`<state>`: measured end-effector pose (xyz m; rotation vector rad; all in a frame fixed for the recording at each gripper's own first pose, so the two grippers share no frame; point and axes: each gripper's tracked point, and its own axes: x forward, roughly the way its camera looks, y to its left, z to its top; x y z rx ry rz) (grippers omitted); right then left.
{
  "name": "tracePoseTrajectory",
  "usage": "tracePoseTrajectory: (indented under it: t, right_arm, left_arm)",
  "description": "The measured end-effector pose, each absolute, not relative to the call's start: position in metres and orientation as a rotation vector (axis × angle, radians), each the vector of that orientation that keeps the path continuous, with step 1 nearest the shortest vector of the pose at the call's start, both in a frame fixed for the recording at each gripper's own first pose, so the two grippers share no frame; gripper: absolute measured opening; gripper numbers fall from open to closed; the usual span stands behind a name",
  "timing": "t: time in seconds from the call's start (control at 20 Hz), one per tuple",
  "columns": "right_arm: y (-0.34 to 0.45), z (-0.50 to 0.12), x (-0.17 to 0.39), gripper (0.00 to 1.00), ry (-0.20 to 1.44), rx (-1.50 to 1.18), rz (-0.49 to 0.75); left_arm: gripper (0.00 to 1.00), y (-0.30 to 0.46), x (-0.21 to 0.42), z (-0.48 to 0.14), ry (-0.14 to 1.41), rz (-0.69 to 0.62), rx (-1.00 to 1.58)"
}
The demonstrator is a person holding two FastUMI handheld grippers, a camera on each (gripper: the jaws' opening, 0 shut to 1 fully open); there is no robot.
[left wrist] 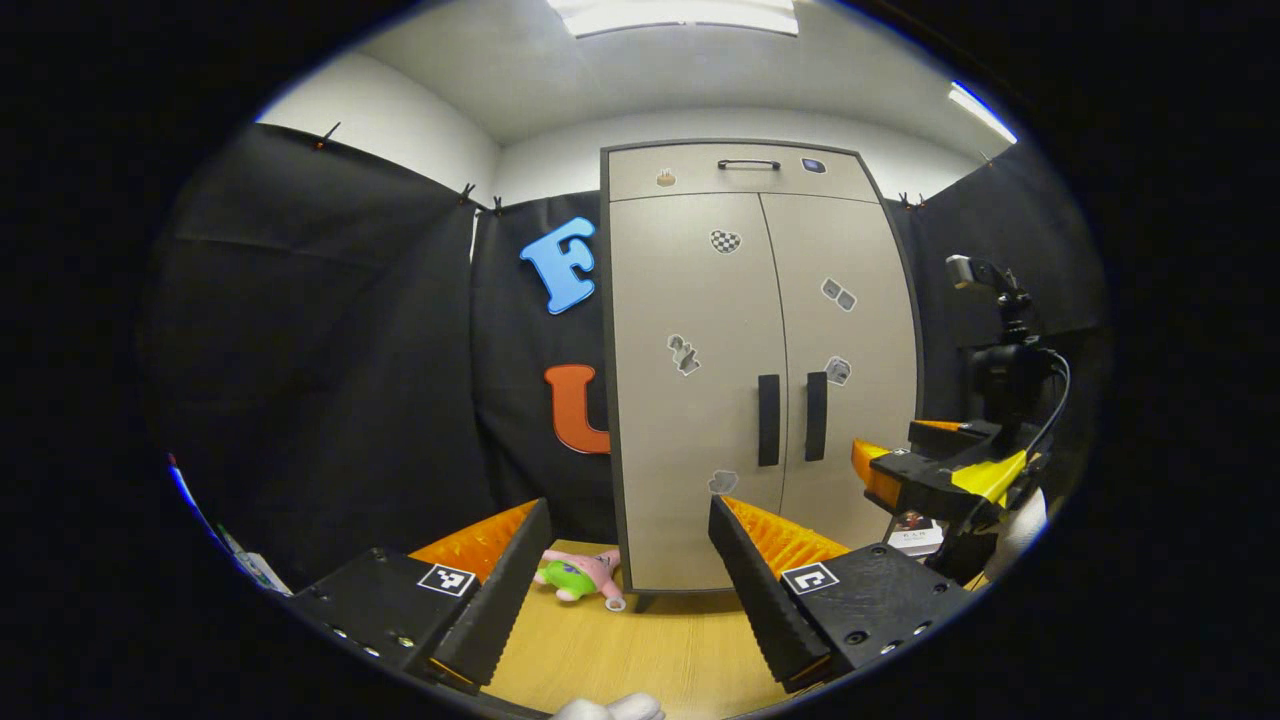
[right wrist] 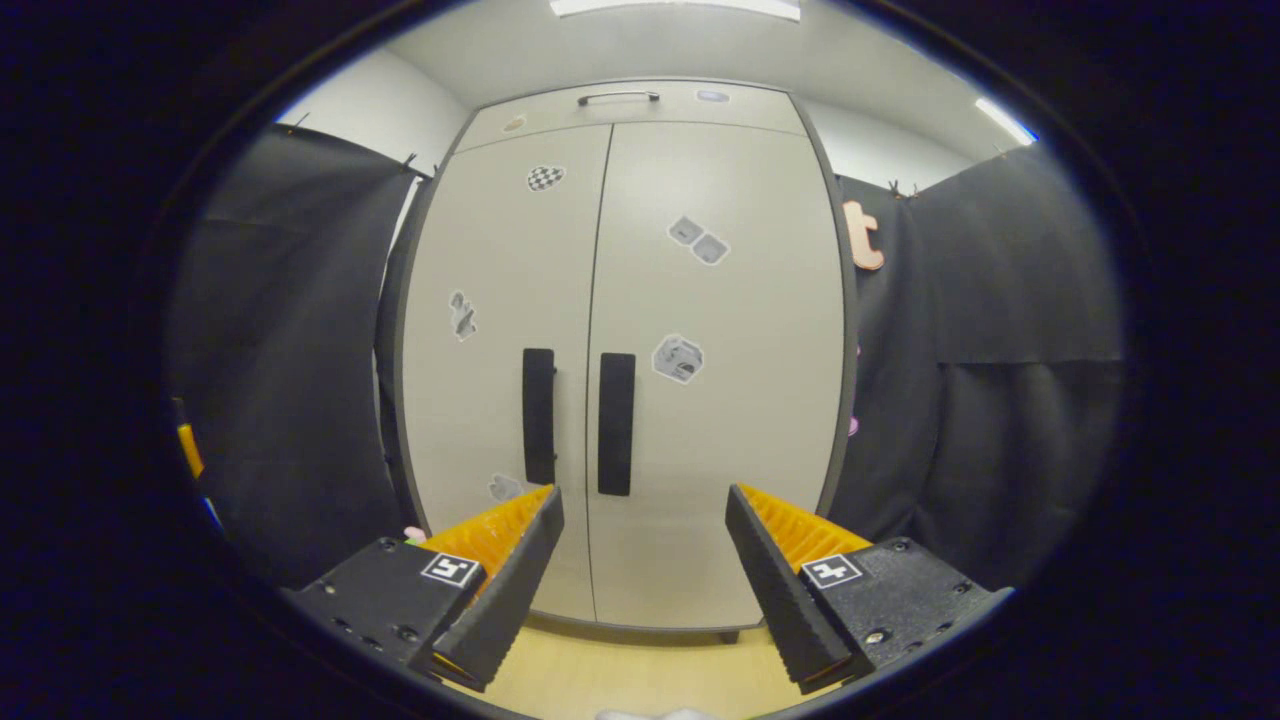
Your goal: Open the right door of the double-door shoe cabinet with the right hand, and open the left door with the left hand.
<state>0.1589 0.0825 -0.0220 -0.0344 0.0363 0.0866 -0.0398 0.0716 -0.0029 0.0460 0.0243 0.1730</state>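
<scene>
Both doors shut, the cabinet [right wrist: 620, 350] stands ahead of the right tool [right wrist: 645, 590], released and nearer, the upright right handle [right wrist: 616, 423] just above its gap; the left tool [left wrist: 630, 590] waits released, farther back.

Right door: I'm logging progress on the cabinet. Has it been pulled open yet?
No, in the right gripper view the right door sits flush beside the left door, and the right gripper hangs open, short of its handle.
</scene>
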Motion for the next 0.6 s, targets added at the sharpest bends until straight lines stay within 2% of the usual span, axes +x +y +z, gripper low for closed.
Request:
tracePoseTrajectory:
  t: [0.35, 0.6]
  right_arm:
    - [0.096, -0.024, 0.251, 1.00, 0.061, -0.037, 0.039]
    - [0.109, -0.022, 0.281, 0.93, 0.094, -0.024, 0.048]
  left_arm:
    - [0.95, 0.085, -0.046, 0.000, 0.021, 0.233, 0.035]
    - [0.95, 0.103, -0.036, -0.004, 0.030, 0.274, 0.026]
